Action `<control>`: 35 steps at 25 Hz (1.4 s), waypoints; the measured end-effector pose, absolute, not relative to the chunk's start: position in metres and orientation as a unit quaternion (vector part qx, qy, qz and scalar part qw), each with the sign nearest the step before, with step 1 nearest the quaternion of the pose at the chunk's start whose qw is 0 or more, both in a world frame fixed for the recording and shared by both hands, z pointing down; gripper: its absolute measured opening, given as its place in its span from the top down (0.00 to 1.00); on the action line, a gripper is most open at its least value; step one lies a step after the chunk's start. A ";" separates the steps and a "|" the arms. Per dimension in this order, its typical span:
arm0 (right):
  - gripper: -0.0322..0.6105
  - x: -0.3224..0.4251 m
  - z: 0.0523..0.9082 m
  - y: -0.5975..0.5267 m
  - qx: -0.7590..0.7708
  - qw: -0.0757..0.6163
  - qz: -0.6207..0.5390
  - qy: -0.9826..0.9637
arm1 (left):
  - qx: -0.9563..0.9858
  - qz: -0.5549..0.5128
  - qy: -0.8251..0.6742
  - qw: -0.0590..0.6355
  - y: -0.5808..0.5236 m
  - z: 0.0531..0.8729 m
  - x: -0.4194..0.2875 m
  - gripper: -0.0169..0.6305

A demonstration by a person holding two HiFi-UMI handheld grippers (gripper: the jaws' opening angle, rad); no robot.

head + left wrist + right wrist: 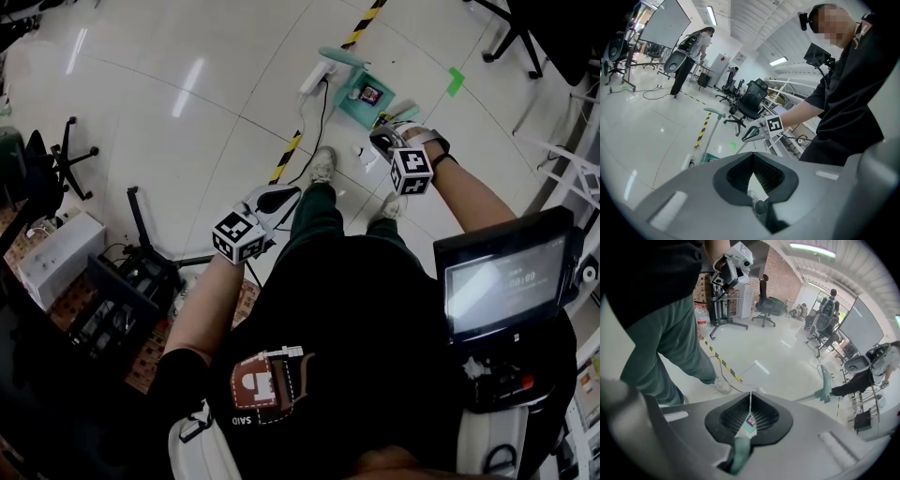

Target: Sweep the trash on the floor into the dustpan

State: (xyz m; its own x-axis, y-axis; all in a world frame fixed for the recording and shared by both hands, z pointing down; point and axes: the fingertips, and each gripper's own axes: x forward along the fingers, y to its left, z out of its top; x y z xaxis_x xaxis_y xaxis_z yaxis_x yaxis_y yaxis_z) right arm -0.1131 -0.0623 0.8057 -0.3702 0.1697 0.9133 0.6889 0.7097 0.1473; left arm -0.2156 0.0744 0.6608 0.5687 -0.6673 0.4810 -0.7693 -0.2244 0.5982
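Glossy white tiled floor [187, 122], crossed by a yellow-and-black striped tape line [286, 157]. There was no counter, so we placed everything by this line and by the person's pale shoes [323, 166].

The teal plastic dustpan [354, 105] stood on the tiles just beyond the far end of the tape line, ahead of the shoes. Its long pole rose to a teal grip [342, 56]. We could not pick out a separate broom.

The right gripper [378, 136] hovered near the pan. Seen from its own camera, the jaws [750, 394] met at the tips and clamped nothing, and the pan showed through the gap beneath them. The left gripper [286, 194] hung over the near end of the tape line, well apart from the pan. Its jaws [753, 153] were likewise together and empty.

Pale scraps of trash [364, 157] lay between the right shoe and the pan, too small for us to identify.

We judged that sweeping had not yet begun. With both claws closed and no tool in hand, we saw these risks:
- A closed claw could knock the free-standing pole over.
- The pan could skate on the smooth tile.
- The light scraps could scatter under a shoe.
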 end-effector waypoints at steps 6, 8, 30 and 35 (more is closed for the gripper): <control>0.95 -0.104 0.775 -0.094 -0.218 0.496 -0.238 -0.806 | 0.787 0.057 -0.452 0.415 0.071 0.657 -0.205 0.97; 0.95 -0.090 0.766 -0.100 -0.203 0.502 -0.224 -0.810 | 0.791 0.057 -0.447 0.414 0.070 0.655 -0.200 0.97; 0.94 0.121 0.665 -0.033 0.149 0.561 0.078 -0.810 | 0.898 0.075 -0.270 0.340 -0.010 0.592 -0.146 0.97; 0.94 0.145 0.632 0.030 0.205 0.542 0.080 -0.811 | 0.921 0.082 -0.231 0.303 0.011 0.562 -0.114 0.97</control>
State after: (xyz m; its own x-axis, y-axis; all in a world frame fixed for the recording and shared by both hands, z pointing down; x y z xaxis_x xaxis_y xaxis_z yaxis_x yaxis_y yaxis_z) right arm 0.1449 0.0305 0.6322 -0.3291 -0.2460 0.9117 -0.4189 0.9033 0.0926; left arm -0.1144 0.0109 0.5621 0.8796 -0.3757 0.2918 -0.4756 -0.7096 0.5199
